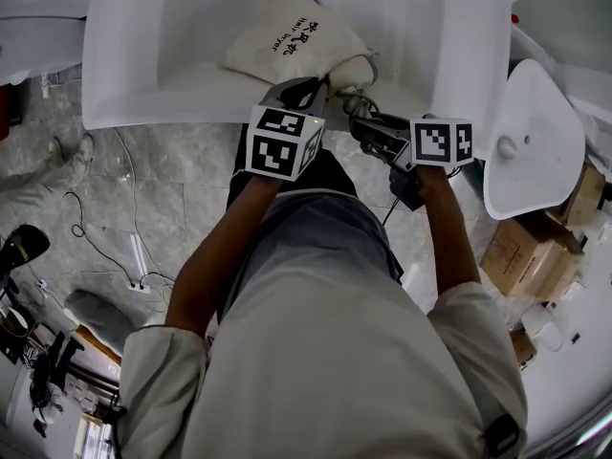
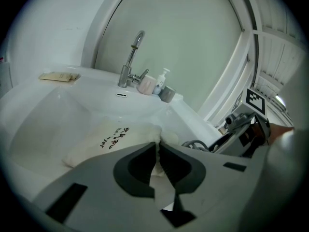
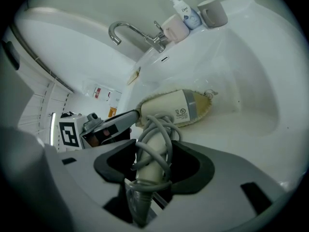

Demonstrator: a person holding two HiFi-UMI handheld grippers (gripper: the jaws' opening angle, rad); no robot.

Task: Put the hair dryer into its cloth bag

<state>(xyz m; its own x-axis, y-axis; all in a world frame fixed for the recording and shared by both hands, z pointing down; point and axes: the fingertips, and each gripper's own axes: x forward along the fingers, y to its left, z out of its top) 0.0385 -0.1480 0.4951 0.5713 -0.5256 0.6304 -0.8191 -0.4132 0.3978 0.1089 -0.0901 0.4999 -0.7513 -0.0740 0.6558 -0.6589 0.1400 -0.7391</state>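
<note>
A cream cloth bag (image 1: pixel 292 34) with black print lies in the white sink basin (image 1: pixel 134 55). My left gripper (image 1: pixel 304 90) is shut on the bag's mouth edge, and cloth shows between its nearly closed jaws (image 2: pixel 158 148). The cream hair dryer (image 3: pixel 169 108) points its front end into the bag's open mouth (image 3: pixel 206 103). My right gripper (image 3: pixel 153 151) is shut on the dryer's handle, which has the grey cord (image 3: pixel 157 134) wound round it. In the head view the dryer (image 1: pixel 350 71) lies just right of the bag, with the right gripper (image 1: pixel 363 122) below it.
A chrome faucet (image 2: pixel 130 57), a pink cup (image 2: pixel 147 84), a soap bottle (image 2: pixel 163 80) and a grey cup (image 2: pixel 168 94) stand on the sink's back rim. A white lid-shaped thing (image 1: pixel 531 137) and cardboard boxes (image 1: pixel 531 247) are at the right. Cables (image 1: pixel 105 247) lie on the floor.
</note>
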